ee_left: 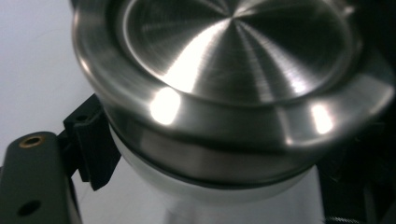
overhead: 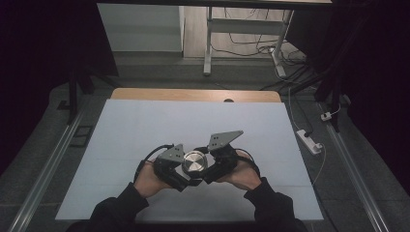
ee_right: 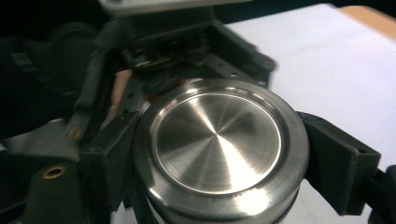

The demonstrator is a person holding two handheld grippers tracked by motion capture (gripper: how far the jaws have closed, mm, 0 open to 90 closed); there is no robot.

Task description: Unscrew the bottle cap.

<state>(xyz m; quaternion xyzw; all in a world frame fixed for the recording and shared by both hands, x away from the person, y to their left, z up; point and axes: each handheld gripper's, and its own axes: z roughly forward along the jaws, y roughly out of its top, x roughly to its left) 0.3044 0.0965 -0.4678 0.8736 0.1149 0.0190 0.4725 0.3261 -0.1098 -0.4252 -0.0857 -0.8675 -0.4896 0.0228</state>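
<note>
A round steel container with a brushed metal lid is held just above the white sheet near the front of the table, between both grippers. My left gripper comes in from the left, shut on the container's body below the lid; one black pad presses its side. My right gripper comes in from the right. In the right gripper view its two black jaws clamp the lid's rim on both sides, and the left gripper sits just behind the container.
A white sheet covers most of the wooden table. A white power strip and cables lie on the floor to the right. Desk legs stand beyond the far edge. Dark curtains flank both sides.
</note>
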